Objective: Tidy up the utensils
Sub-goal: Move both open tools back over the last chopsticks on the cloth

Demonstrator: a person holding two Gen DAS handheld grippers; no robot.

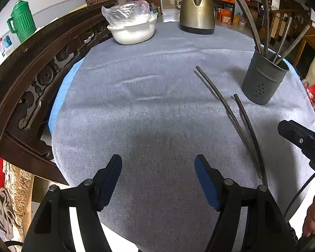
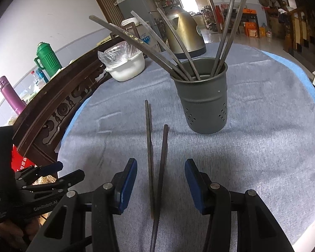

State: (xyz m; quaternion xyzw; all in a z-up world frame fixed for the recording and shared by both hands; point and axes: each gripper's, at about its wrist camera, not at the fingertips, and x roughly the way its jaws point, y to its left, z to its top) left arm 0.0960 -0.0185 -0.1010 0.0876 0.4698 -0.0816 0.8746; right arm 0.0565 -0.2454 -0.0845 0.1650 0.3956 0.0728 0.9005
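Note:
Two dark chopsticks (image 2: 157, 168) lie side by side on the grey cloth, between the open jaws of my right gripper (image 2: 160, 168), which hovers just over them and holds nothing. They also show in the left wrist view (image 1: 241, 126). A dark grey perforated utensil holder (image 2: 203, 98) stands upright just beyond them with several chopsticks (image 2: 157, 46) leaning in it; it shows in the left wrist view (image 1: 264, 77) too. My left gripper (image 1: 158, 168) is open and empty over bare cloth, left of the chopsticks.
A brass-coloured kettle (image 1: 197, 10) and a white basin (image 1: 132, 31) with a plastic bag stand at the table's far side. A carved dark wooden chair back (image 1: 31, 79) runs along the left edge. A green jug (image 1: 23, 23) sits beyond it.

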